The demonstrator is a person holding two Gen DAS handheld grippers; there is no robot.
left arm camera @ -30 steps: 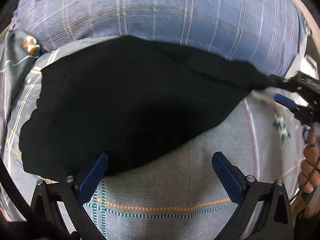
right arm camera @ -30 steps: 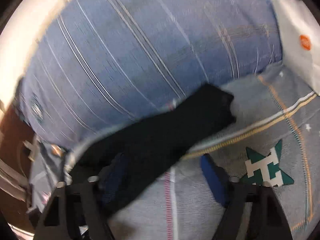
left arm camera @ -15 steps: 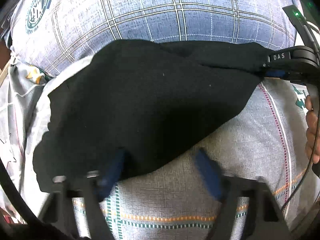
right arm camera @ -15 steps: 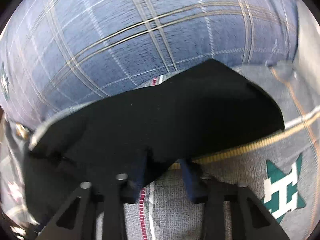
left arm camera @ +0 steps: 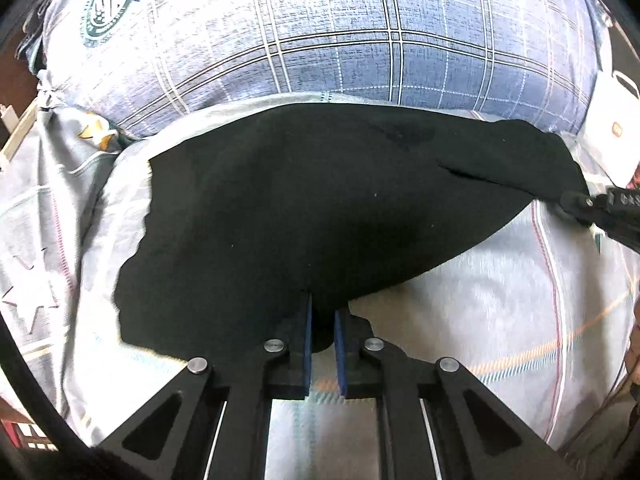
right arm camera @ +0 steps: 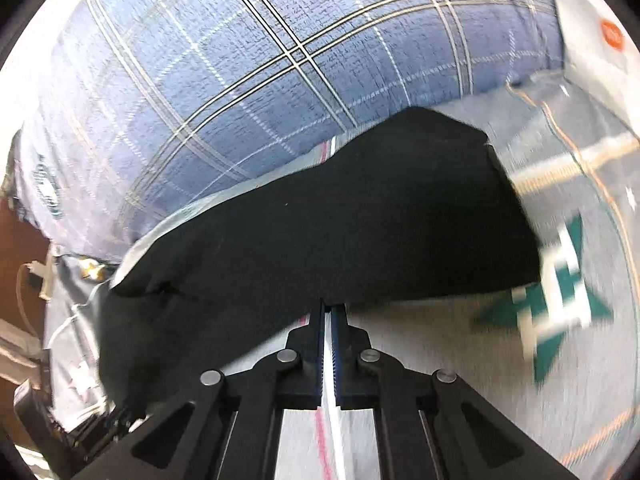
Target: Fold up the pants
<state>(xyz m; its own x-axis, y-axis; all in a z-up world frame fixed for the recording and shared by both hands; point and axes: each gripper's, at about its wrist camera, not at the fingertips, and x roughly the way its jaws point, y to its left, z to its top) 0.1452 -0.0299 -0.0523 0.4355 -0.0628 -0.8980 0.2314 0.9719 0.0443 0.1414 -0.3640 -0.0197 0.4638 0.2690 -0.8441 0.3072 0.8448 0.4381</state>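
Observation:
The black pants [left arm camera: 320,200] lie spread across a grey patterned bedsheet [left arm camera: 460,340], stretched between both grippers. My left gripper [left arm camera: 321,312] is shut on the near edge of the pants, with black cloth pinched between its blue pads. The right gripper's black body [left arm camera: 600,212] shows at the right edge of the left wrist view, holding the far right corner. In the right wrist view the pants [right arm camera: 340,232] fill the middle, and my right gripper [right arm camera: 330,312] is shut on their near edge.
A large blue plaid pillow [left arm camera: 340,32] lies just behind the pants. A white bag with an orange dot [right arm camera: 600,40] stands at the right. The sheet has green star prints [right arm camera: 560,292]. Bed edge and wood show at the far left [left arm camera: 12,136].
Both grippers have closed from open onto the pants' near edge. The cloth has been pulled flatter and wider between them, and both cameras have moved closer to the sheet.

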